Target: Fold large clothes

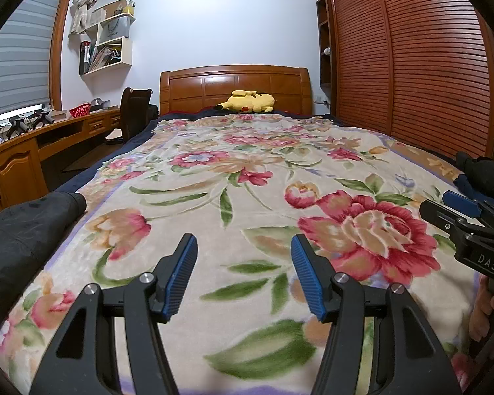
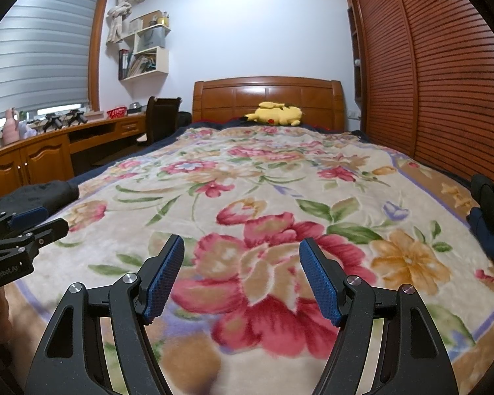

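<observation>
My left gripper (image 1: 243,250): jaws apart, nothing between them, held over the floral blanket (image 1: 247,171).
My right gripper (image 2: 242,251): jaws apart, empty, over the big red flower.
Dark garment (image 1: 23,230): bunched at the bed's left edge, at nine o'clock of my left gripper.
Second dark garment (image 2: 492,197): at the right edge, three o'clock of my right gripper.
Yellow plush toy (image 1: 250,101): twelve o'clock, by the headboard (image 1: 235,87).

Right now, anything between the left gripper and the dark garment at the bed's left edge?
Nothing: only bare floral blanket separates the open left gripper from the dark garment, as the left wrist view shows.
</observation>
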`<action>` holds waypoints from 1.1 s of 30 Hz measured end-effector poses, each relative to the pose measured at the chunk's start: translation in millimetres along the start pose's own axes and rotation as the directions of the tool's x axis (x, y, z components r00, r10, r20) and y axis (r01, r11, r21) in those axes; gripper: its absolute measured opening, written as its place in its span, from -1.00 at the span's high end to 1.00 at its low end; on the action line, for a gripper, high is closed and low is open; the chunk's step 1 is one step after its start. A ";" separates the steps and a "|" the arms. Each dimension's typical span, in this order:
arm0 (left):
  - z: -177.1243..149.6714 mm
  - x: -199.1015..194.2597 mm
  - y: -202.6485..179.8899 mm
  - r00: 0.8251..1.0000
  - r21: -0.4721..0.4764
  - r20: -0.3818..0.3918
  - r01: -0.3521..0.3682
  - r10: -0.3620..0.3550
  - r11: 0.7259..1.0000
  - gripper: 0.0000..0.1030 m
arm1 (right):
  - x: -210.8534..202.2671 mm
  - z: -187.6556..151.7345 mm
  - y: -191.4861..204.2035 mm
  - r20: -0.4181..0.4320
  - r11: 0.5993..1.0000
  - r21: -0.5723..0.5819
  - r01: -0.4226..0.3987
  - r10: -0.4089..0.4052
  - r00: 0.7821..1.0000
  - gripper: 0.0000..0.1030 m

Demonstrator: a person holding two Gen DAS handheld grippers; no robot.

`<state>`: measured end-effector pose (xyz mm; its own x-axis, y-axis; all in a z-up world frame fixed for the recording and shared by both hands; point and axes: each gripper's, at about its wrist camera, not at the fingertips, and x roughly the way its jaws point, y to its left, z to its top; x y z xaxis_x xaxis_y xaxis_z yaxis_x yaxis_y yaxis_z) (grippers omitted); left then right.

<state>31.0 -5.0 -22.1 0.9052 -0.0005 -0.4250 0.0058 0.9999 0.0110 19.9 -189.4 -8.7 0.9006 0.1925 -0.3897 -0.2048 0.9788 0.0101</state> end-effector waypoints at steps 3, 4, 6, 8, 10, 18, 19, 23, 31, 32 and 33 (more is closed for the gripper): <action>0.1 -0.4 0.1 1.000 0.001 0.001 0.000 0.000 1.000 -0.14 | 0.1 -0.1 -0.1 0.000 1.000 0.001 0.000 0.000 1.000 -0.44; -0.1 -0.7 0.1 1.000 0.001 0.001 -0.001 0.001 1.000 -0.14 | -0.2 -0.1 0.0 0.000 1.000 0.001 -0.001 0.001 1.000 -0.44; -0.1 -0.5 0.1 1.000 0.000 0.000 0.001 -0.001 1.000 -0.14 | 0.2 -0.2 -0.3 0.000 1.000 0.000 0.000 0.000 1.000 -0.44; 0.0 -0.4 0.1 1.000 0.001 0.002 -0.002 0.002 1.000 -0.14 | -0.5 -0.1 0.0 0.001 1.000 0.000 -0.001 0.001 1.000 -0.44; -0.1 -0.5 0.1 1.000 0.000 0.002 -0.002 0.002 1.000 -0.14 | 0.2 -0.3 -0.3 0.000 1.000 0.000 -0.001 0.001 1.000 -0.44; 0.0 -0.7 0.6 1.000 -0.001 0.003 -0.001 0.001 1.000 -0.14 | 0.0 -0.4 -0.4 0.001 1.000 0.000 0.000 0.000 1.000 -0.44; 0.2 -0.3 1.0 1.000 -0.002 0.003 -0.001 0.001 1.000 -0.14 | 0.3 -0.4 -0.5 0.001 1.000 0.001 0.000 0.000 1.000 -0.44; -0.3 -0.7 0.9 1.000 0.000 0.003 -0.001 0.001 1.000 -0.14 | 0.3 -0.5 -0.7 0.001 1.000 0.000 -0.001 0.001 1.000 -0.44; 0.7 -0.2 1.9 1.000 -0.002 0.004 -0.001 0.001 1.000 -0.14 | 0.3 -0.6 -0.8 0.001 1.000 0.001 -0.001 0.001 1.000 -0.44; 0.9 0.1 2.0 1.000 -0.002 0.004 -0.001 0.001 1.000 -0.14 | -0.2 -0.6 -0.7 0.001 1.000 0.001 -0.001 0.001 1.000 -0.44; 0.3 -0.6 1.9 1.000 -0.002 0.004 -0.001 0.001 1.000 -0.14 | 0.2 -0.7 -0.8 0.001 1.000 0.001 -0.001 0.001 1.000 -0.44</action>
<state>30.6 -3.1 -21.6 0.9067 0.0001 -0.4217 0.0044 0.9999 0.0098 20.0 -190.1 -9.4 0.9008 0.1935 -0.3888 -0.2054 0.9786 0.0113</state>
